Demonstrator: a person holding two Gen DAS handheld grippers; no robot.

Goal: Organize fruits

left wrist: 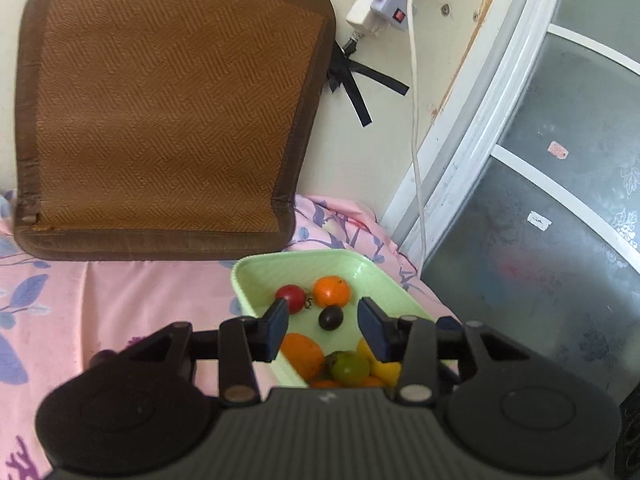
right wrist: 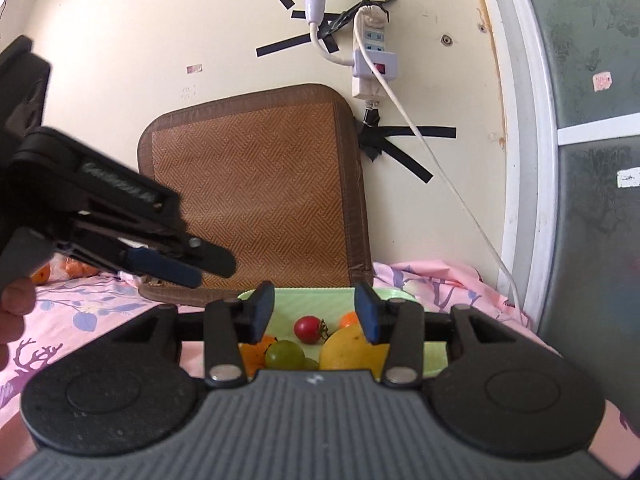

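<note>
A pale green tray [left wrist: 256, 276] lies on the pink floral bedsheet and holds several fruits: a red tomato [left wrist: 291, 298], an orange [left wrist: 331, 290], a dark grape [left wrist: 330, 317], a green grape [left wrist: 350, 365] and yellow and orange pieces. My left gripper [left wrist: 325, 326] hovers open and empty above the tray. In the right wrist view the tray [right wrist: 316, 300] shows the tomato [right wrist: 307, 329], a green grape [right wrist: 285, 354] and a yellow fruit [right wrist: 349, 346]. My right gripper [right wrist: 314, 312] is open and empty over it. The left gripper [right wrist: 176, 270] hangs at the left.
A brown woven mat [left wrist: 168, 120] leans on the wall behind the tray. A power strip [left wrist: 380, 8] and white cable [left wrist: 416, 140] hang on the wall. A frosted glass door [left wrist: 560, 200] stands at the right. More oranges [right wrist: 72, 270] lie far left on the bed.
</note>
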